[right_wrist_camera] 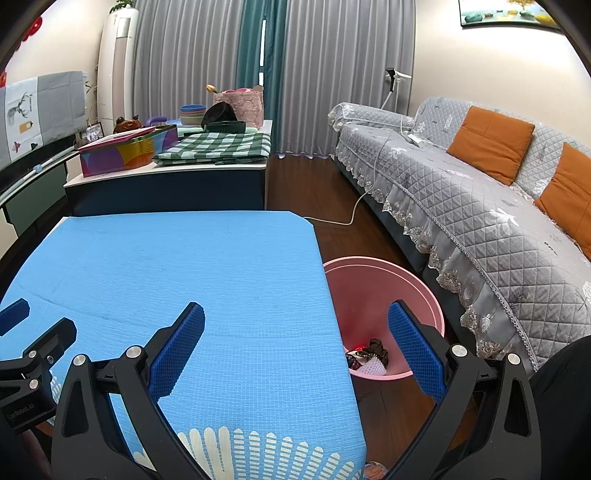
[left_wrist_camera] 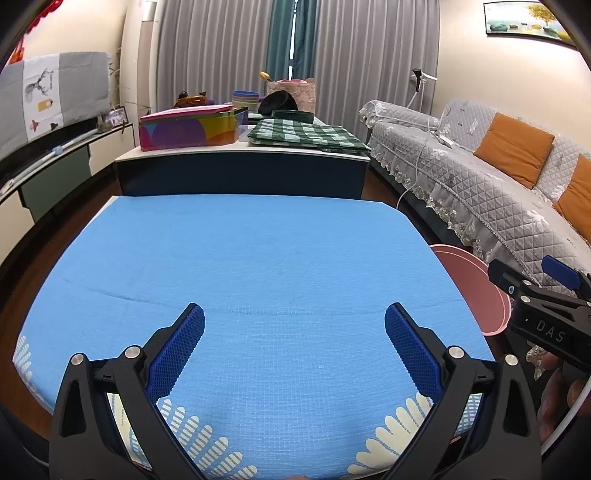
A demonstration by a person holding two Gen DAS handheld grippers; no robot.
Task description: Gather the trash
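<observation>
Both grippers empty, jaws wide apart, above bare blue mat (right_wrist_camera: 207, 266). Trash (right_wrist_camera: 369, 356) already in pink bin (right_wrist_camera: 373, 263) on floor, off mat's right edge. Right gripper (right_wrist_camera: 295, 345) nearer: bin at its 1 o'clock. Left gripper (left_wrist_camera: 294, 345): bin at 3 o'clock.

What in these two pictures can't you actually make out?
- Pink bin contents: right wrist view shows a dark and white heap, too small to identify; table edge and right gripper cover part.
- Pink bin in left wrist view: inside hidden by the blue table and right gripper.
- Painting: cut off by frame edge.
</observation>
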